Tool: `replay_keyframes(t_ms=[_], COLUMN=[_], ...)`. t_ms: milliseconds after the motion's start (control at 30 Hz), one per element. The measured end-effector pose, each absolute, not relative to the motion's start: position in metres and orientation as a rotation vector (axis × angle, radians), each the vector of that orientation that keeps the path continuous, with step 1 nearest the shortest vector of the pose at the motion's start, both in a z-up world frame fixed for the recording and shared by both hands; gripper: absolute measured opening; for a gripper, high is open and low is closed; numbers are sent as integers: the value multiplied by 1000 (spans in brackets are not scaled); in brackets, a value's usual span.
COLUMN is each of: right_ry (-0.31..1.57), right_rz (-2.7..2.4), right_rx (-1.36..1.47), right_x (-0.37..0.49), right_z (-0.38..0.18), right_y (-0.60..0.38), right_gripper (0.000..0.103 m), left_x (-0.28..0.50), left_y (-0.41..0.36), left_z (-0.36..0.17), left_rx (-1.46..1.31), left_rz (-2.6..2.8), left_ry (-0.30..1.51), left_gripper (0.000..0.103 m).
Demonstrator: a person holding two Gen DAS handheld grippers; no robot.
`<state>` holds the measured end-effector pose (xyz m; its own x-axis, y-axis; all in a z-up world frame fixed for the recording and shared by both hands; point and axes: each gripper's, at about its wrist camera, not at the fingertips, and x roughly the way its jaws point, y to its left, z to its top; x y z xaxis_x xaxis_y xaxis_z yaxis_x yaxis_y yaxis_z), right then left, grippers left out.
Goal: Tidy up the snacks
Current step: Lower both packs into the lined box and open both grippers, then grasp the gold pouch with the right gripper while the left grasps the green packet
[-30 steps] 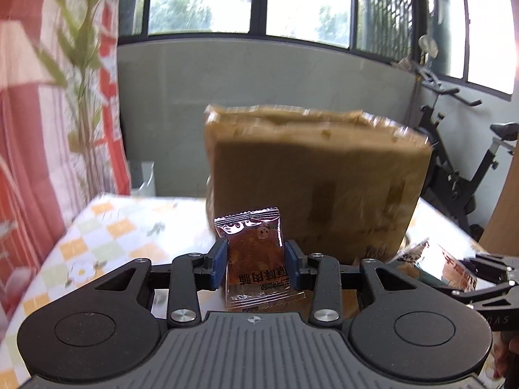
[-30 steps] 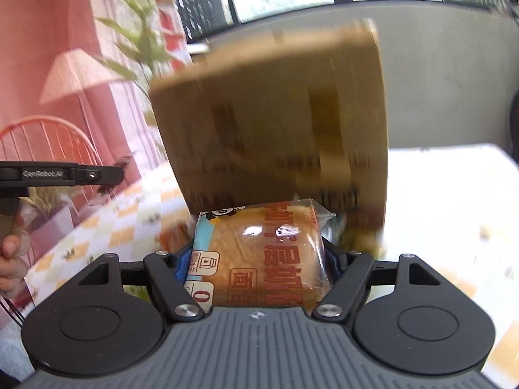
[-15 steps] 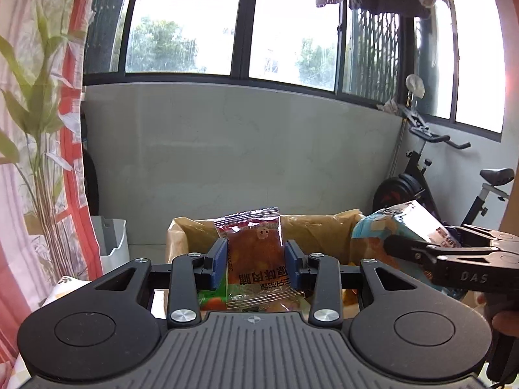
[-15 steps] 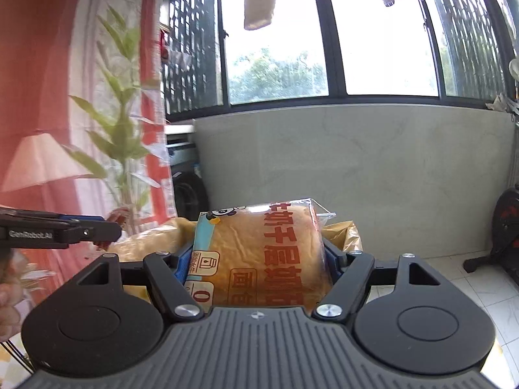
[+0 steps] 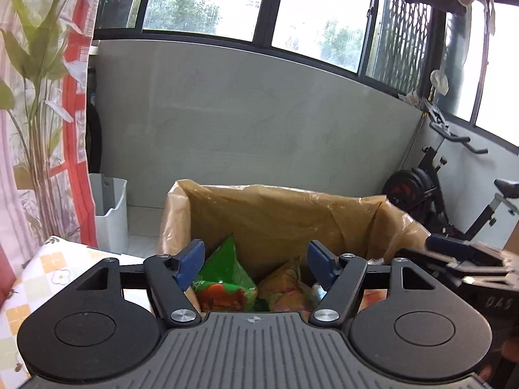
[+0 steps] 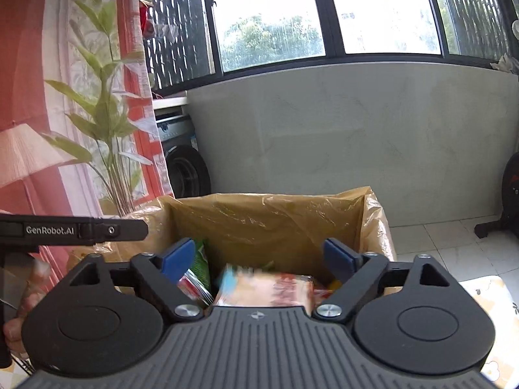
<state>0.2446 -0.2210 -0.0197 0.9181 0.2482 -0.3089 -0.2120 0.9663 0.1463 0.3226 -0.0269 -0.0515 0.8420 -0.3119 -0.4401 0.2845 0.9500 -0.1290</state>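
A cardboard box (image 5: 279, 214) lined with clear plastic stands on the table, open at the top; it also shows in the right wrist view (image 6: 269, 223). My left gripper (image 5: 256, 259) is open and empty above the box's near edge. Below it lie a green snack bag (image 5: 223, 275) and an orange packet (image 5: 285, 285). My right gripper (image 6: 258, 256) is open over the box. A blurred bread packet (image 6: 266, 288) lies just below it inside the box, beside a green bag (image 6: 201, 265). The small red jerky packet is not in sight.
The table has a checked floral cloth (image 5: 39, 275). A white bin (image 5: 108, 210) stands on the floor behind it. An exercise bike (image 5: 454, 188) is at the right. A curtain and a plant (image 6: 103, 123) are at the left.
Both grippers opened and let go of their packets over the box. The jerky packet dropped out of sight and the bread packet dropped into the box.
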Motion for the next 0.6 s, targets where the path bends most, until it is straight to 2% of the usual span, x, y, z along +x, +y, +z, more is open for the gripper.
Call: replay_keyframes(t_ms=[267,600], right_ry=[284,227], right_rz=[296,301], right_rx=[124,82], right_x=[206,140], right_z=[-14,-40], right_y=[-230,-240], right_gripper=[91,90], left_x=[276,213], left_y=[-10,33], left_z=[-44,-61], left_rx=[28,-42], left_rz=[-245,-183], left_ry=[434,461], left_gripper=[72,72])
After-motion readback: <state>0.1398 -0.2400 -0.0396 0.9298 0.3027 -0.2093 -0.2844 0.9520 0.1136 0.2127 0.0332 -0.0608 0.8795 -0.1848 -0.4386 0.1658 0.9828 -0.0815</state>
